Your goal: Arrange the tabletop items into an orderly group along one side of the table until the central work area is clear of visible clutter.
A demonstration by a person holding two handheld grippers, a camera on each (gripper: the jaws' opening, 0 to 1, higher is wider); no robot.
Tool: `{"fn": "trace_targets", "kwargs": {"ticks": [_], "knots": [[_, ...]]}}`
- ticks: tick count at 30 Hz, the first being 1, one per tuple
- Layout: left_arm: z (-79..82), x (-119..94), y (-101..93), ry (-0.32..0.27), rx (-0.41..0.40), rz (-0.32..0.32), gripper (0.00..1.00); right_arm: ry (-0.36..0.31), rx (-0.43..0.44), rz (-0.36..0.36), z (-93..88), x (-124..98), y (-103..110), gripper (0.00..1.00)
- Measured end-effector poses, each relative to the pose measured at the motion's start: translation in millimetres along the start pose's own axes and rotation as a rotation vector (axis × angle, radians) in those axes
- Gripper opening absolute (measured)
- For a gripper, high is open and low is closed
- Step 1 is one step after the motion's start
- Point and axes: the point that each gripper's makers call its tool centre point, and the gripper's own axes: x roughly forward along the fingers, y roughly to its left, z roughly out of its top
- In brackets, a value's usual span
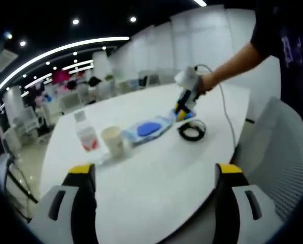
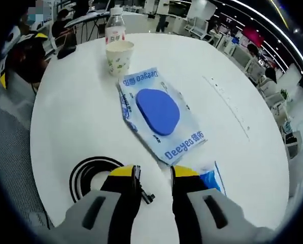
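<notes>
White round tabletop (image 2: 80,101) carries four items in a loose line. Wet-wipes pack (image 2: 159,114), pale blue with a dark blue oval lid, lies flat near the middle; printed "Deeyeo" reads along its near edge, with characters too small to read beside it and along the far edge. Paper cup (image 2: 119,57), white with a small green pattern, stands upright just beyond the pack. Plastic bottle (image 2: 115,28) with white cap and red-and-white label stands right behind the cup; label text not legible. Coiled black cable (image 2: 85,175) lies just left of the right gripper (image 2: 153,175), its plug end between the yellow-tipped jaws, which sit narrowly apart and are not closed on it. A crumpled blue-and-white wrapper (image 2: 212,180) lies just right of those jaws, touching the pack's corner. In the left gripper view, the left gripper (image 1: 156,170) hangs over the near tabletop edge, jaws wide apart, nothing between them; a person's hand (image 1: 207,81) holds the right gripper down at the pack's far end beside the cable. White mesh chairs (image 1: 278,152) stand around the table.
</notes>
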Motion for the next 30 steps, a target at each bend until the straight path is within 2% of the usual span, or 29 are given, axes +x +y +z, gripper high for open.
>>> {"fn": "trace_targets", "kwargs": {"ticks": [1,3,9,11,14,17,19,21,23,28,30], "knots": [[0.0,0,0.8,-0.001,-0.002,0.003,0.93,0.019,0.02,-0.02,-1.5,1,-5,0.32],[-0.2,-1,2.1,-0.004,-0.009,0.008,0.93,0.01,0.044,-0.008,3.2,5,-4,0.36],[-1.1,-1,2.4,0.002,-0.003,0.009,0.93,0.036,0.176,0.006,4.3,17,-9,0.35],[-0.8,-2,3.6,-0.001,-0.004,0.015,0.92,0.064,0.237,0.009,0.2,22,-11,0.34],[-1.0,-3,5.9,-0.005,-0.012,0.024,0.92,0.089,0.282,-0.017,-4.6,29,-23,0.32],[-1.6,-3,5.6,-0.002,-0.01,0.023,0.92,0.076,0.288,-0.031,-2.5,37,-32,0.31],[-1.7,-3,5.3,-0.002,-0.012,0.02,0.91,0.096,0.293,-0.062,-4.8,40,-37,0.31],[-2.2,-3,5.7,0.001,-0.011,0.02,0.91,0.07,0.324,-0.059,-0.1,40,-36,0.3],[-2.5,-4,6.2,0.002,-0.013,0.022,0.91,0.109,0.37,-0.056,-6.2,42,-33,0.29],[-3.5,-4,7.2,0.005,-0.017,0.024,0.9,0.119,0.429,-0.036,-8.6,50,-25,0.27],[-3.7,-4,7.2,0.007,-0.018,0.024,0.9,0.136,0.449,-0.027,-11.6,54,-23,0.24]]}}
